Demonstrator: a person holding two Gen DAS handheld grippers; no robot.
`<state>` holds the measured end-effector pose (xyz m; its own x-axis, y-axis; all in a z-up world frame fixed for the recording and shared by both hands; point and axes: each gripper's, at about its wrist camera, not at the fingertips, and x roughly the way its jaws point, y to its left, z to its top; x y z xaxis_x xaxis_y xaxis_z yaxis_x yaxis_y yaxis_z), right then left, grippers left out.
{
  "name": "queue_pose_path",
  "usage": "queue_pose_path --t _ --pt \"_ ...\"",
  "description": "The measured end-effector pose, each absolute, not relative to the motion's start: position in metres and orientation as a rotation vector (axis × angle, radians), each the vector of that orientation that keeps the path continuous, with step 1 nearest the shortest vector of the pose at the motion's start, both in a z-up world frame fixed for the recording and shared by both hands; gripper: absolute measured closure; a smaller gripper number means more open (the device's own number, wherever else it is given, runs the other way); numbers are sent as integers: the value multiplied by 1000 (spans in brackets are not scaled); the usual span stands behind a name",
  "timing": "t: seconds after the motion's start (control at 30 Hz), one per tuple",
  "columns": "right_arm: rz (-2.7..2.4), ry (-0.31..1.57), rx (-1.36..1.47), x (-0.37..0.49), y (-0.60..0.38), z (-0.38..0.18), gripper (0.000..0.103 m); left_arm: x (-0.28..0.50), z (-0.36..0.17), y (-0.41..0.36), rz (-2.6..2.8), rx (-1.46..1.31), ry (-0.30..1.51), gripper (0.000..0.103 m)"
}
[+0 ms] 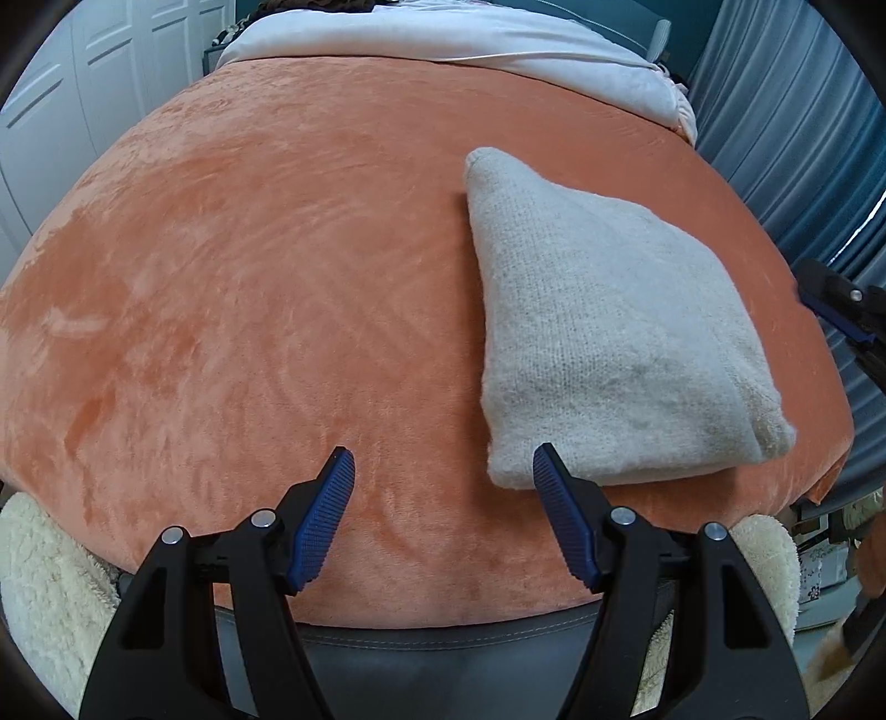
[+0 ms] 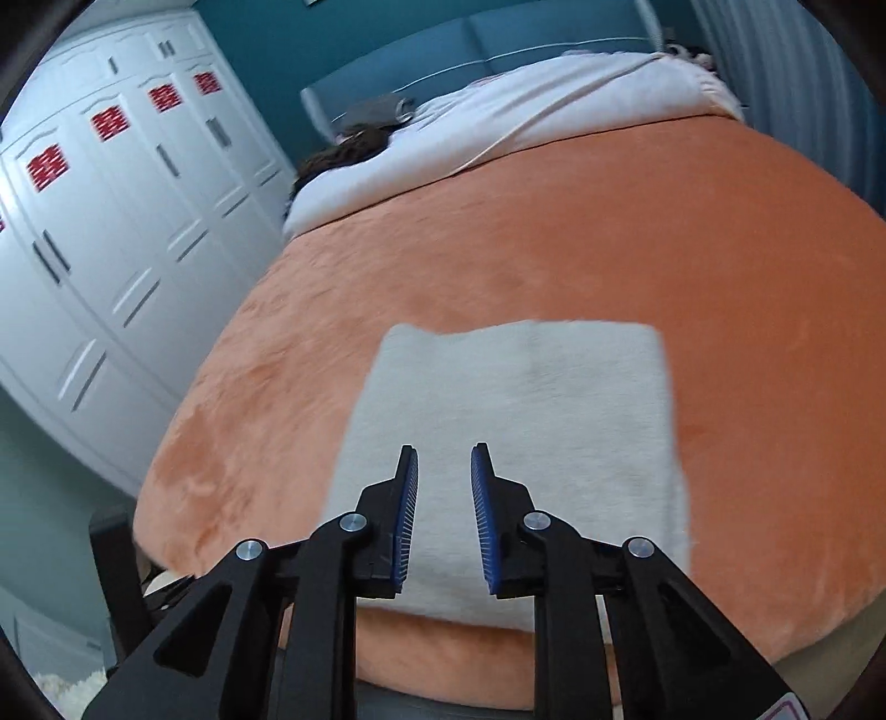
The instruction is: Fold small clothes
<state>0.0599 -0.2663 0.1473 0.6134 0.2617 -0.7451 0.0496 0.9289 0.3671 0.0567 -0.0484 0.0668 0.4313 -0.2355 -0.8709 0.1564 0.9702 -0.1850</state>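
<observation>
A small grey-white knit garment (image 1: 603,332) lies folded into a thick rectangle on the orange plush bedspread (image 1: 249,277), near the bed's right front corner. My left gripper (image 1: 443,471) is open and empty, just in front of the garment's near left corner. My right gripper (image 2: 443,471) is open and empty, held above the near half of the folded garment (image 2: 526,387). The right gripper also shows at the right edge of the left wrist view (image 1: 841,310).
A white quilt (image 1: 443,44) covers the bed's far end. White wardrobes (image 2: 99,249) stand to the left, blue curtains (image 1: 786,127) to the right. A fluffy cream fabric (image 1: 39,581) lies below the bed's front edge.
</observation>
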Motion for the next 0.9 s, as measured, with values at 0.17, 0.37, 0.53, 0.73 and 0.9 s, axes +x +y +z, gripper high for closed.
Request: queue_pose_path --t 0.17,0.37,0.53,0.73,0.9 --pt "190 1227 355 88 -206 37 90 53 69 -44 -229 -55 1091 38" --pt "212 1187 533 62 -226 51 93 53 66 -43 -240 -52 1103 38" --pt "78 1021 527 32 -267 94 77 51 64 -47 -245 -48 1111 38" --pt "-157 964 661 -25 -341 93 49 53 69 -56 -290 -95 1111 32" --pt "-137 1002 717 -23 -352 73 48 51 71 -73 -324 -63 1113 32"
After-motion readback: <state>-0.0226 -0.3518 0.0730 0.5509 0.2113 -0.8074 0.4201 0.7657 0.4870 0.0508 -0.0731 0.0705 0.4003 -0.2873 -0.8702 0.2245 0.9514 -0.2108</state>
